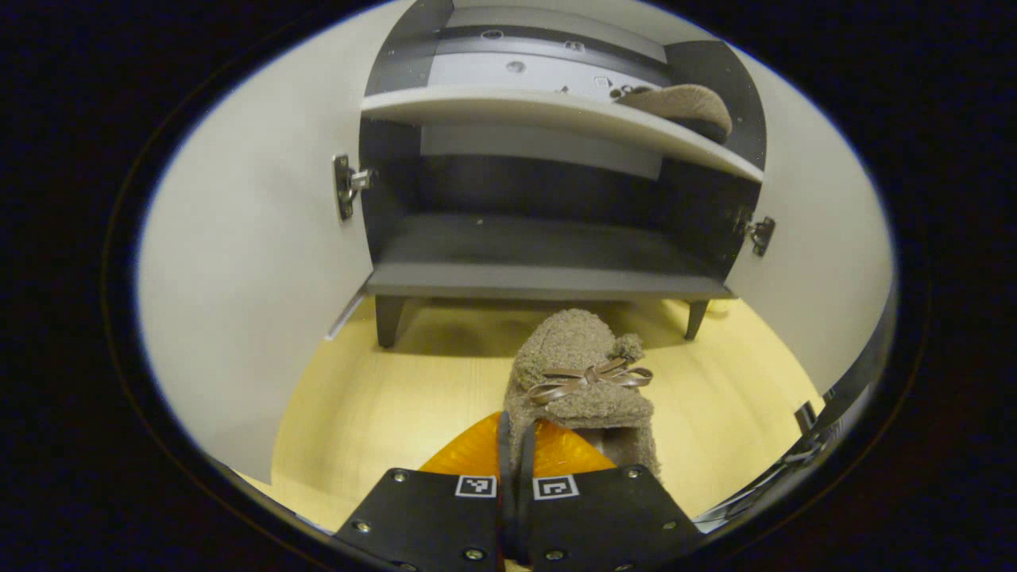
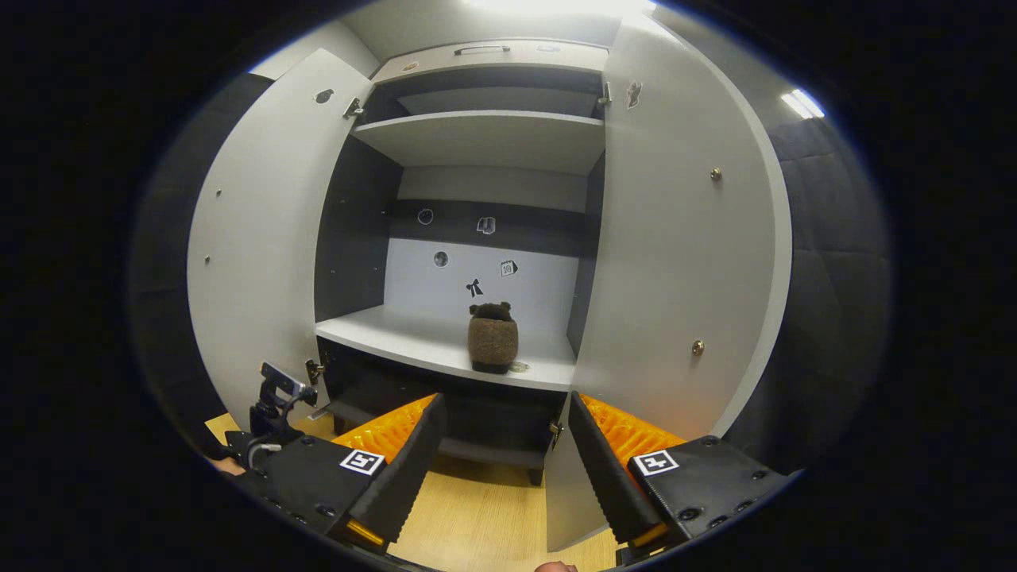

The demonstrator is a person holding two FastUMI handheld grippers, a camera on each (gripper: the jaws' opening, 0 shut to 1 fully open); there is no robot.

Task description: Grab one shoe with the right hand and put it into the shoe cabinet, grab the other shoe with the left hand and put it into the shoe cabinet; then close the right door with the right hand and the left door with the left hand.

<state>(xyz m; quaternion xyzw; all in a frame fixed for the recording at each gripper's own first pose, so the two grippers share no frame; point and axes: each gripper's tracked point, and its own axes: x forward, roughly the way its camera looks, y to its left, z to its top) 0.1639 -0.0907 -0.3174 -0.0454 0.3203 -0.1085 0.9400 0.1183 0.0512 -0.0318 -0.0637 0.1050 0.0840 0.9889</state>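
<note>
Fuzzy brown shoe [image 1: 584,381] hangs by its heel rim in the left gripper [image 1: 515,469], whose fingers pinch it above the wood floor [image 1: 381,405], just before the open shoe cabinet [image 1: 548,278]. Its mate [image 2: 492,338] already sits on the middle shelf [image 2: 413,338], the right gripper [image 2: 503,445] spread wide and empty. Lift toe-first onto that shelf, clear of both doors.

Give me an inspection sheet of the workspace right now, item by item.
Surface: light wood floor.
Job's things: one shoe on the cabinet's middle shelf; second shoe in front of the cabinet, heel between the left gripper's fingers; both doors open.
Clutter: nothing seen.
Grippers: left shut on second shoe; right gripper open, empty.
Cables: nothing seen.
Surroundings: dark booth wall, ceiling light.
</note>
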